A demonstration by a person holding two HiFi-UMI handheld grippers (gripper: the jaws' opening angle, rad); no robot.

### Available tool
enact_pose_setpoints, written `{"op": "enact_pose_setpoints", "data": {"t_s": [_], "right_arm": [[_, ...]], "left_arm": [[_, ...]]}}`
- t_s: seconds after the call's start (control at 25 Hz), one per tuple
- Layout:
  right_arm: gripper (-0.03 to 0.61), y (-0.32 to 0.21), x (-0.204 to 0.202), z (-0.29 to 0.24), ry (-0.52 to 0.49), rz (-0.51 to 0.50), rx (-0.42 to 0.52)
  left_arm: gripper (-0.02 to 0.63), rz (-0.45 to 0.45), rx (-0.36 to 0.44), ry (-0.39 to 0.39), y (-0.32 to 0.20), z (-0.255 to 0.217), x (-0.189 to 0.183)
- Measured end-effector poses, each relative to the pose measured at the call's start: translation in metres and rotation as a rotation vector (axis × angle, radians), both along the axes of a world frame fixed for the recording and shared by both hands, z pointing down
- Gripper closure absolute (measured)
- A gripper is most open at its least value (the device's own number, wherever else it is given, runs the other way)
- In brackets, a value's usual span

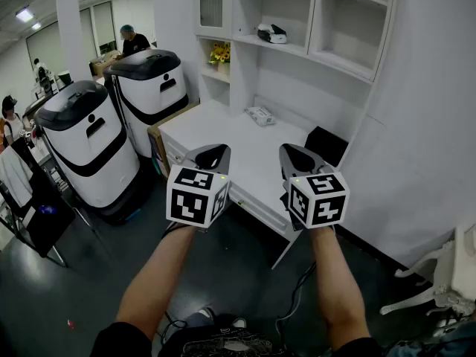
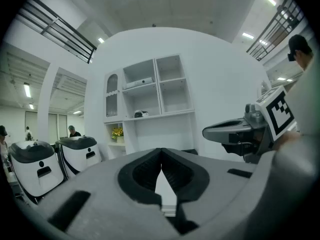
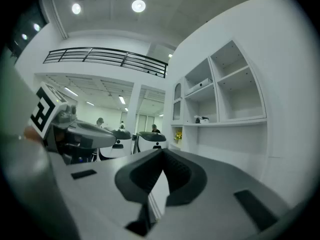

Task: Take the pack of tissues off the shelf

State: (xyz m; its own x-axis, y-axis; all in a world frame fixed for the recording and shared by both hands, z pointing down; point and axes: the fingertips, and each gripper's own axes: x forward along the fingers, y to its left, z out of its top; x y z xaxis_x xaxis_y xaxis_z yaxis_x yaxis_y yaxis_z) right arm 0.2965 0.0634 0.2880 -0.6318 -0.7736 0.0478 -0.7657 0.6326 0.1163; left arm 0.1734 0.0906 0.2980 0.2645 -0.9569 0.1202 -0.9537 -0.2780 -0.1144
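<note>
L gripper point(image 2: 161, 154): jaws closed tip to tip, nothing btwn them, touching nothing. R gripper point(image 3: 162, 155): same, jaws closed, empty. Both are held up side by side in mid-air, in front of the desk point(image 1: 216, 132) and well apart from it. Pack point(image 1: 271, 33) lies on the shelf point(image 1: 294, 48) above the desk, far from both grippers. Flowers point(image 1: 219, 53) sit lower, to its left. A 2nd white packet point(image 1: 260, 115) lies on the desk.
</note>
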Motion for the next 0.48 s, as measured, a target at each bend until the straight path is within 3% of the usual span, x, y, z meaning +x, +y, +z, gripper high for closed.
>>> {"op": "enact_pose_setpoints", "data": {"t_s": [0.48], "right_arm": [[0.552,-0.034,-0.029,0.007,0.003,0.012,0.002]], "left_arm": [[0.604,0.014,-0.007,0.002,-0.034,0.008,-0.022]]}}
